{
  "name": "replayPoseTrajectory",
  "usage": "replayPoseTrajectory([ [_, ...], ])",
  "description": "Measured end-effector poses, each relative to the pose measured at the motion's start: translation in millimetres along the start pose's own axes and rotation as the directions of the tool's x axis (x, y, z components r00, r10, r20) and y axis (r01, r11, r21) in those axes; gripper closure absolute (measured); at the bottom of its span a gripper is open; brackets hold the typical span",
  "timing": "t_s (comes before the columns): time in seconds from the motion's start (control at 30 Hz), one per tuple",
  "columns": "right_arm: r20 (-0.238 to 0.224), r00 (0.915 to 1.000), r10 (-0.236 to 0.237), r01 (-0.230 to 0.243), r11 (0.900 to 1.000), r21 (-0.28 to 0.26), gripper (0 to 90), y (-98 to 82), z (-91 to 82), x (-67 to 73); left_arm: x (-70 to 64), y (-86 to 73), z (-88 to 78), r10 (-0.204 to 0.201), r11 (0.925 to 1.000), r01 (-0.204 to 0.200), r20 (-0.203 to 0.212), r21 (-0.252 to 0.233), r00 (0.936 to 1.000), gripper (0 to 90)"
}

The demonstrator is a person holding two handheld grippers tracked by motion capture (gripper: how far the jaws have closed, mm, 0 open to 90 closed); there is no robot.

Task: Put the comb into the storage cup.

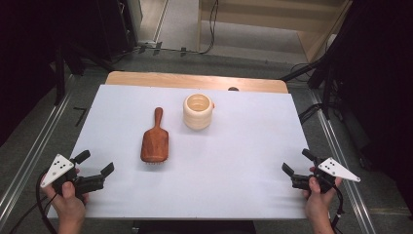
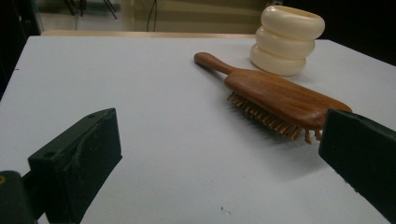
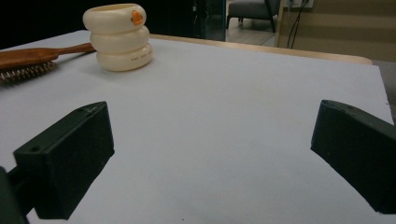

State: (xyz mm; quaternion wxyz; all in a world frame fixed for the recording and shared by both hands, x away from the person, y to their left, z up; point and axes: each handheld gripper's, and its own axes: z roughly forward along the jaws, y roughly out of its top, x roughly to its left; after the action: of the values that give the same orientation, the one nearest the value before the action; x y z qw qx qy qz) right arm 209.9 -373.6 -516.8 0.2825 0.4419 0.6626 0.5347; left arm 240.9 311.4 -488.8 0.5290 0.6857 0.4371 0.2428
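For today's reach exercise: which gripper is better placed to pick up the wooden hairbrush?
Left. The left gripper stands open nearer the hairbrush, which lies left of the cup; the right gripper is farther off.

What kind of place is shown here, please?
Probably a lab or recording studio, not a home: a table under a plain white sheet, dark stands and cables around it, and only a brush and cup laid out.

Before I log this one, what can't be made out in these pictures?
- Inside of the cream cup: its own wall hides the bottom in the high view; both gripper views look from the side.
- Small print on the cup: too small to read in the right gripper view.
- Hairbrush: cut off by the left edge of the right gripper view.
- Brush bristles: partly hidden behind a jaw in the left gripper view.
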Motion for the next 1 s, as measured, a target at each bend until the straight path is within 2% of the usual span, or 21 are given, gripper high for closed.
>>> replayPoseTrajectory([
  [0.13,-0.006,1.0,-0.001,0.001,1.0,0.002,0.0,-0.4,0.1,1.2,-0.1,0.8,0.9,-0.001,1.0,0.001,0.001,0.005,1.0,0.0],
  [0.27,-0.01,0.9998,-0.017,0.017,1.0,0.005,0.0,-0.5,1.6,2.6,-1.6,2.5,1.0,0.0,1.0,0.0,-0.015,0.008,0.9999,0.0],
  [0.37,-0.017,0.9996,-0.022,0.022,1.0,0.001,0.0,-0.5,1.6,2.5,-6.9,6.1,3.5,0.017,0.9994,-0.017,-0.02,0.029,0.9997,0.0],
  [0.47,-0.023,0.9995,-0.02,0.02,1.0,-0.002,0.0,-0.4,1.6,2.8,-10.2,8.9,4.3,0.024,0.9995,-0.023,-0.022,0.024,0.9995,0.0],
  [0.7,-0.026,0.9993,-0.026,0.026,1.0,0.002,0.0,-0.6,1.6,3.4,-19.1,25.1,3.7,0.018,0.9998,-0.018,-0.022,-0.001,0.9996,0.0],
  [0.87,-0.031,0.999,-0.033,0.034,0.999,0.006,0.0,-0.7,1.7,4.4,-22.6,34.5,9.0,0.014,0.9996,-0.013,-0.031,0.025,0.9994,0.0],
  [1.0,-0.032,0.9986,-0.042,0.042,0.999,0.011,0.0,-0.7,2.2,5.3,-25.2,40.6,17.1,0.01,0.9993,-0.009,-0.019,0.036,0.9998,0.0],
])
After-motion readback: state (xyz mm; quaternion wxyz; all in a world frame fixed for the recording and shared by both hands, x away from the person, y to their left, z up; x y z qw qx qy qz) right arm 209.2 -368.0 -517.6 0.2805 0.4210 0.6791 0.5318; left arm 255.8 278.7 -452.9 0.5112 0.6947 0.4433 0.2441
